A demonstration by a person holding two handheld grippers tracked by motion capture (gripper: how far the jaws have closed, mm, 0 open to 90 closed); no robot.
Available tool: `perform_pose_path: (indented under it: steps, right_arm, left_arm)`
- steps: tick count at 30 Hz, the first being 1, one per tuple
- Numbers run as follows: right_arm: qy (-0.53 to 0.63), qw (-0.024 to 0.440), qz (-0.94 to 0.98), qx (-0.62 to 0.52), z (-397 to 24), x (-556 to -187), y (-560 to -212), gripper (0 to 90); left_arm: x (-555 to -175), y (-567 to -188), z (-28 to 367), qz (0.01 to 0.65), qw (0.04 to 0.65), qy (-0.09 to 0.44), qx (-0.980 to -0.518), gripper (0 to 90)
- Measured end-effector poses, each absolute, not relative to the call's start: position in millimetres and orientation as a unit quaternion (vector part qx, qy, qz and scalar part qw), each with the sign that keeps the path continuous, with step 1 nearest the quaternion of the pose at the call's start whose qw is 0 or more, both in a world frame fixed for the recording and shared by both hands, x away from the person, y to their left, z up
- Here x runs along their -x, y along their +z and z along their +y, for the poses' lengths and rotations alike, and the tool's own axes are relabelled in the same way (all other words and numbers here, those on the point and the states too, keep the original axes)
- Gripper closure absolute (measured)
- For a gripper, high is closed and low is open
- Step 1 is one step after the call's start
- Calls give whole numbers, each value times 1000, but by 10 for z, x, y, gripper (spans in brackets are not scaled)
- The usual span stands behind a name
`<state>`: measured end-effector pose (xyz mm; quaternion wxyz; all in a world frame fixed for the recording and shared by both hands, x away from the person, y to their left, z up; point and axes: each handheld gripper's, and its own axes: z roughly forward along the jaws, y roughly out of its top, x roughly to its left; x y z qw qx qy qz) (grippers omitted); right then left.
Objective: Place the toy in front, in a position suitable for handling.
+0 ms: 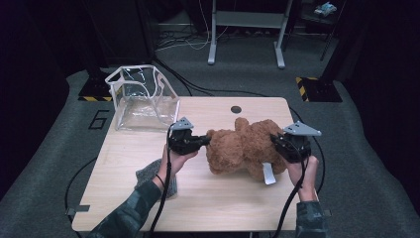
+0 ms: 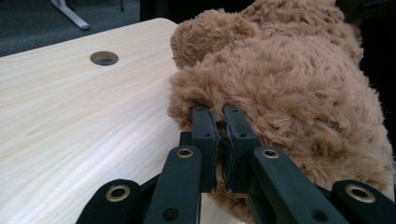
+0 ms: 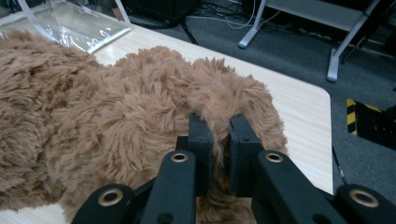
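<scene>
Black jaws of my left hand-held gripper rise from the bottom of the left gripper view and pinch a tuft of the fluffy brown plush teddy bear, the fur bunched between the nearly closed pads. Black jaws of my right hand-held gripper do the same in the right gripper view, clamped on a fold of fur at the other end of the bear. From the high view, the bear sits in the middle of the frame, right of centre on the pale wooden surface, stretched between my left hand-held gripper at its left side and my right hand-held gripper at its right side. A white fabric tag hangs from the bear's lower right part. Toward the upper left of the frame, a clear plastic bag with white edging stands open on the far left corner of the surface, well apart from the bear. A round cable hole lies in the surface just above the bear. Near the lower left, a grey cloth lies beside my left forearm.
</scene>
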<state>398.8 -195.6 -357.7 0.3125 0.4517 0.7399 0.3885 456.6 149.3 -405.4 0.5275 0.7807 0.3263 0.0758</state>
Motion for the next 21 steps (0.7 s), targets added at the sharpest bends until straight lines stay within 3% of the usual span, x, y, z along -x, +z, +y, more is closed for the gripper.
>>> perform_pose_path:
  steps: [9,21]
  right_arm:
    - [394,314,749,-431,-1616,-4158,-3380,827]
    - [405,296,755,-423,-1263,-4332,-3431,828]
  left_arm:
    - [-4713,-3924,1774,343,525,89,-774,850]
    - [-4957,-3921,2115,372,494,107,-779,851]
